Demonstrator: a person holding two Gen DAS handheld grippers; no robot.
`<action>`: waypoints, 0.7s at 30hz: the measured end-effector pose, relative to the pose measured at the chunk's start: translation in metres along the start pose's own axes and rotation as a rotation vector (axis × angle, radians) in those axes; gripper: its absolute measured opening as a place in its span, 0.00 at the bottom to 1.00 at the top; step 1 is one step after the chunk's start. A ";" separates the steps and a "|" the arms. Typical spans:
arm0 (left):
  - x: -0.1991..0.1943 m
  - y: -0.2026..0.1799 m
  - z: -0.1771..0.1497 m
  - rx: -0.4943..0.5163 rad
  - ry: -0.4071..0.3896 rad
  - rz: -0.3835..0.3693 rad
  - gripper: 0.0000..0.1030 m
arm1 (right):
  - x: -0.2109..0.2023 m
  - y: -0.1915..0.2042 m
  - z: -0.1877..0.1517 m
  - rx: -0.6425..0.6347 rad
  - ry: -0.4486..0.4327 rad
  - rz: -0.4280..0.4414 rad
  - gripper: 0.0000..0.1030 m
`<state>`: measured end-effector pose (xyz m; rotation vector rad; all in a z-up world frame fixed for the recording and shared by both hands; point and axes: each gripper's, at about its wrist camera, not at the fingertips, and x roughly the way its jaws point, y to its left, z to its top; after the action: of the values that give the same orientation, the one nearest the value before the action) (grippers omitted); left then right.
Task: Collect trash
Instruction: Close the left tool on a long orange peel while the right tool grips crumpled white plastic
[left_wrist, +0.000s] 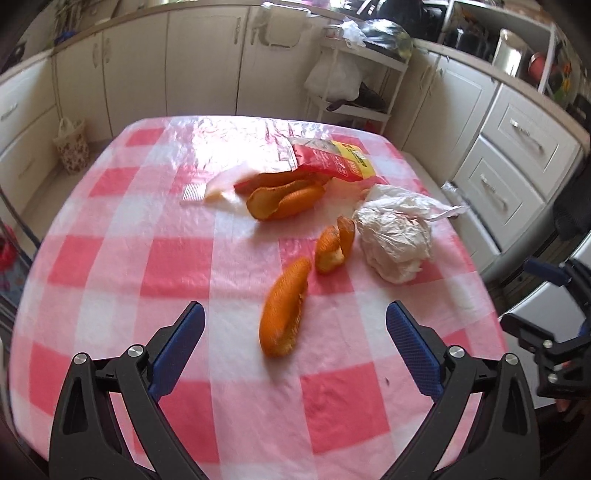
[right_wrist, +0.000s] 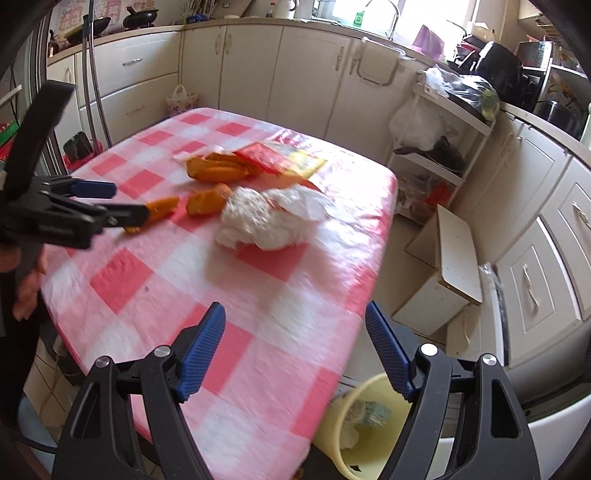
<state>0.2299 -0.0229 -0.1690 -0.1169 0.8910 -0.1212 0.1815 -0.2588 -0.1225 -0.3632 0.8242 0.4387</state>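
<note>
With both the left gripper (left_wrist: 295, 325) and right gripper (right_wrist: 295, 339) spread empty, the curved peel (left_wrist: 284, 306) could be nudged off the table (left_wrist: 110, 258).

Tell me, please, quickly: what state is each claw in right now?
Left claw: open, holding nothing; the nearest orange peel lies on the table ahead of it.
Right claw: open, holding nothing, above the checked tablecloth.

I count four orange peels on the checked table (left_wrist: 110, 229): a long one (left_wrist: 284, 306) nearest me, a curled one (left_wrist: 334, 245) beyond it, two overlapping (left_wrist: 284, 201) farther back. One crumpled white bag (left_wrist: 397, 236) lies right of the curled peel, one red-and-yellow wrapper (left_wrist: 332, 160) behind. One yellow bin (right_wrist: 332, 424) stands below the table's edge.
</note>
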 end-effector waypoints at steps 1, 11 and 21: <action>0.003 -0.001 0.002 0.016 0.004 0.007 0.86 | 0.001 0.002 0.002 0.003 -0.001 0.008 0.73; 0.025 0.008 -0.002 0.047 0.054 -0.040 0.19 | 0.017 0.013 0.027 0.058 0.012 0.099 0.73; 0.020 0.029 -0.006 -0.044 0.034 -0.154 0.19 | 0.048 0.021 0.055 0.108 0.034 0.066 0.77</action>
<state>0.2394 0.0028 -0.1924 -0.2255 0.9184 -0.2478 0.2342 -0.2040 -0.1278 -0.2444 0.8916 0.4478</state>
